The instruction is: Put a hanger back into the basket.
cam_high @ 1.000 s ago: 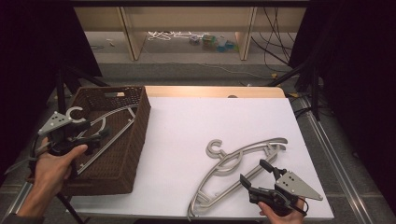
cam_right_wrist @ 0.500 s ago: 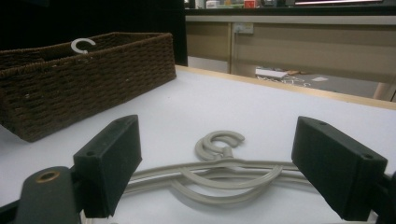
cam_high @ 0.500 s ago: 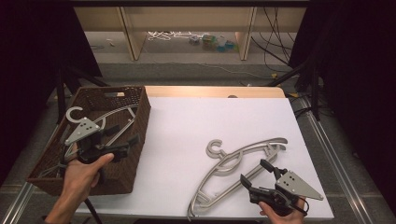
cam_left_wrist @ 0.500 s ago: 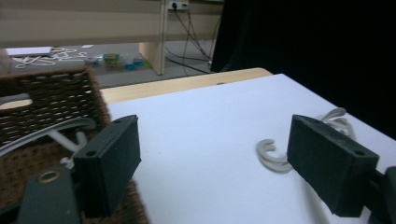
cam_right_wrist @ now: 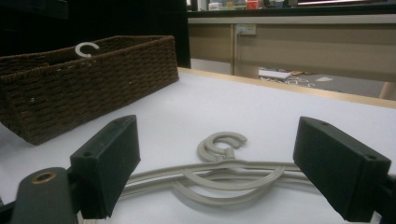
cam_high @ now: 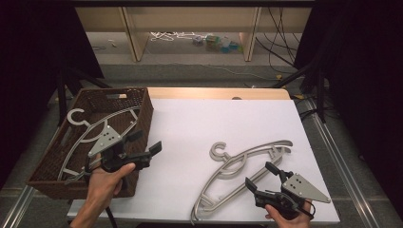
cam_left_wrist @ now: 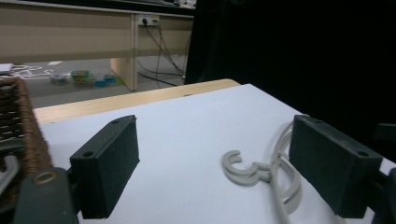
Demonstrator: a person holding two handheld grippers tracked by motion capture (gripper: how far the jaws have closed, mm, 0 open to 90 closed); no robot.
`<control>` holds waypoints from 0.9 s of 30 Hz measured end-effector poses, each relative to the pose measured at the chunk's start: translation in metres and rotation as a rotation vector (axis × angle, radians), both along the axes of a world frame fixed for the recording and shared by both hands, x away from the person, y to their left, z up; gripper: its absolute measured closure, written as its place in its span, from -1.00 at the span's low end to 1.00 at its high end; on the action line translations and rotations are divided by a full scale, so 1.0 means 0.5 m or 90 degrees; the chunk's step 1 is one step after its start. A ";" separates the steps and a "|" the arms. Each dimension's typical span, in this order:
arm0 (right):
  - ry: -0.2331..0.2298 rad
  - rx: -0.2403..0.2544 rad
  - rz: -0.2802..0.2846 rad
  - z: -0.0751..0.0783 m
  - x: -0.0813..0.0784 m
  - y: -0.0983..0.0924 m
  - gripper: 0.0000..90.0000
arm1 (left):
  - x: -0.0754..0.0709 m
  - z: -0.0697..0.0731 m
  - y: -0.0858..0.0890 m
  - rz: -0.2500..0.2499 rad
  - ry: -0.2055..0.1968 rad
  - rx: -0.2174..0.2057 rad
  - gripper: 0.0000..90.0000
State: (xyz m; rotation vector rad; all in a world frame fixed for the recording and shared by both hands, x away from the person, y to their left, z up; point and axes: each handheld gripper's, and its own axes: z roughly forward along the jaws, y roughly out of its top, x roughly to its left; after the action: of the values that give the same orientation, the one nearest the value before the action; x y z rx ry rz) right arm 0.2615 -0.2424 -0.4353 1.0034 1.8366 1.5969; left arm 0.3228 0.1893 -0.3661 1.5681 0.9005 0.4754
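Observation:
Two grey plastic hangers [cam_high: 237,164] lie overlapped on the white table, hooks pointing to the far left. My right gripper [cam_high: 260,175] is open just behind them at the near right edge; in the right gripper view its jaws straddle the hangers [cam_right_wrist: 219,175] without touching. My left gripper [cam_high: 146,142] is open above the right wall of the brown wicker basket [cam_high: 142,111], pointing toward the table. In the left gripper view the hangers' hook [cam_left_wrist: 238,168] lies ahead between the open jaws. Another grey hanger [cam_high: 90,128] rests inside the basket.
The basket [cam_right_wrist: 88,84] stands at the table's left edge, with a hanger hook [cam_right_wrist: 86,48] sticking up over its rim. A wooden strip [cam_high: 218,92] borders the far edge of the table. Beyond it are a shelf unit and cables on the floor.
My left gripper has travelled right across the basket, from its left side to above its right wall. The right gripper and the hangers on the table have not moved.

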 end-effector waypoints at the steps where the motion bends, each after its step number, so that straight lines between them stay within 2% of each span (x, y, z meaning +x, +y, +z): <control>1: 0.001 0.000 -0.001 0.000 0.000 0.001 -0.66 | -0.001 -0.004 -0.002 -0.004 -0.001 0.000 -0.65; 2: 0.012 -0.016 -0.005 0.002 -0.002 0.000 -0.66 | -0.002 -0.008 -0.002 -0.006 0.000 0.003 -0.65; 4: 0.007 -0.009 0.000 0.002 -0.001 0.002 -0.66 | -0.004 -0.016 -0.001 -0.007 0.000 0.001 -0.65; 6: 0.003 -0.015 -0.007 0.002 0.000 0.004 -0.66 | -0.010 -0.022 -0.002 -0.005 -0.006 0.010 -0.65; 7: 0.011 -0.019 -0.001 0.003 0.000 0.004 -0.66 | -0.011 -0.026 -0.002 -0.009 -0.012 0.014 -0.65; 10: 0.001 -0.011 0.001 0.002 0.003 0.007 -0.66 | -0.020 -0.035 -0.004 -0.010 -0.021 0.028 -0.65; 13: 0.000 -0.011 0.004 0.002 0.004 0.007 -0.66 | -0.026 -0.046 -0.008 -0.016 -0.021 0.040 -0.65; 14: 0.002 -0.024 0.008 0.004 0.004 0.005 -0.66 | -0.026 -0.050 -0.009 -0.017 -0.020 0.041 -0.65; 15: -0.009 -0.016 0.008 0.002 0.006 0.007 -0.66 | -0.027 -0.052 -0.010 -0.016 -0.018 0.042 -0.65; 17: -0.011 -0.015 0.008 0.002 0.006 0.006 -0.66 | -0.029 -0.054 -0.013 -0.017 -0.017 0.043 -0.65; 19: -0.001 -0.016 0.000 0.004 0.002 0.006 -0.66 | -0.031 -0.055 -0.021 -0.023 -0.018 0.046 -0.65; 21: -0.008 -0.015 0.005 0.002 0.005 0.006 -0.66 | -0.032 -0.056 -0.031 -0.039 -0.016 0.055 -0.65; 22: 0.005 -0.025 0.005 0.004 0.003 0.005 -0.66 | -0.033 -0.057 -0.037 -0.047 -0.014 0.062 -0.65; 23: -0.003 -0.022 0.007 0.004 0.003 0.007 -0.66 | -0.034 -0.059 -0.044 -0.054 -0.012 0.069 -0.65; 24: -0.012 -0.035 0.001 0.005 0.004 0.005 -0.66 | -0.034 -0.061 -0.051 -0.063 -0.015 0.076 -0.65; 26: -0.003 -0.023 0.005 0.004 0.001 0.006 -0.66 | -0.036 -0.064 -0.063 -0.075 -0.012 0.088 -0.65; 27: -0.007 -0.030 0.000 0.005 0.001 0.005 -0.66 | -0.037 -0.067 -0.070 -0.080 -0.009 0.087 -0.65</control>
State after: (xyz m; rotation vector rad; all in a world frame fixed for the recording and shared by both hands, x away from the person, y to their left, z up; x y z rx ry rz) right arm 0.2620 -0.2398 -0.4326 0.9728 1.8580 1.5481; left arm 0.3043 0.1543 -0.3994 1.7326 0.7665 0.4647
